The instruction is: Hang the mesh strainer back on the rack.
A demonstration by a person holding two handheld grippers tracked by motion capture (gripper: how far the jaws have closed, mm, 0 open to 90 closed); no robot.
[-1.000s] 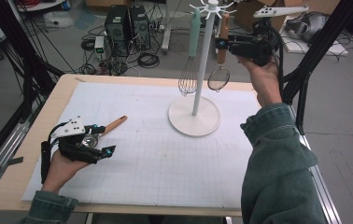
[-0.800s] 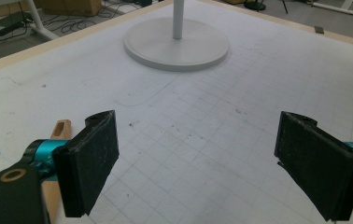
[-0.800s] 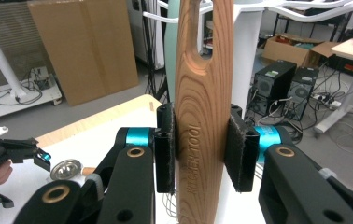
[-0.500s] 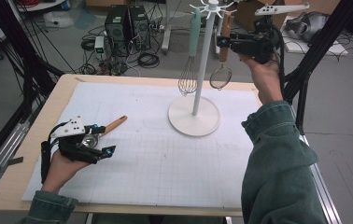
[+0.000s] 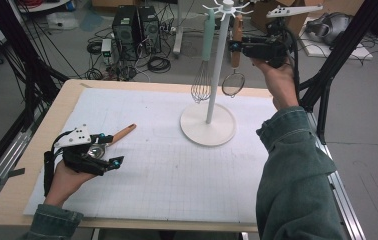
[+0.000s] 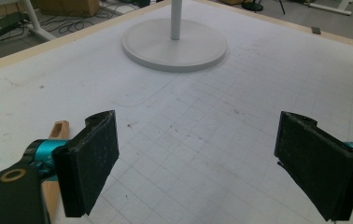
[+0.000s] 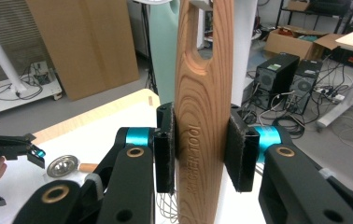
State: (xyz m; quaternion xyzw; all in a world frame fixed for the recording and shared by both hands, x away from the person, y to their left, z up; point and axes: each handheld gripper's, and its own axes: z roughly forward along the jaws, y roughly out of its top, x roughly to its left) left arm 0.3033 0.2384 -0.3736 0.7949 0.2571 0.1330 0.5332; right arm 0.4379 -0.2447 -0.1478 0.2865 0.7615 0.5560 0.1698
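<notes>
Strainer handle – clamped between right gripper jaws, seemingly upright

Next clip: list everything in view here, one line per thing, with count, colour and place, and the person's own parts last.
Rack stand: one, white, round base on the mat's far right part, hooks on top.
Whisk: one, mint handle, metal wires, hanging on the rack.
Strainer: one, wooden handle, wire bowl, at the rack's hooks, handle clamped.
Wooden-handled utensil: one, metal bowl, lying on the mat at near left.
Mat: one, white with grid, covering the table.
Table: one, light wood.
Computer towers: two, black, on the floor beyond.
Left hand-held gripper: black, jaws wide apart, resting by the utensil.
Right hand-held gripper: black, closed on the strainer's handle.
</notes>
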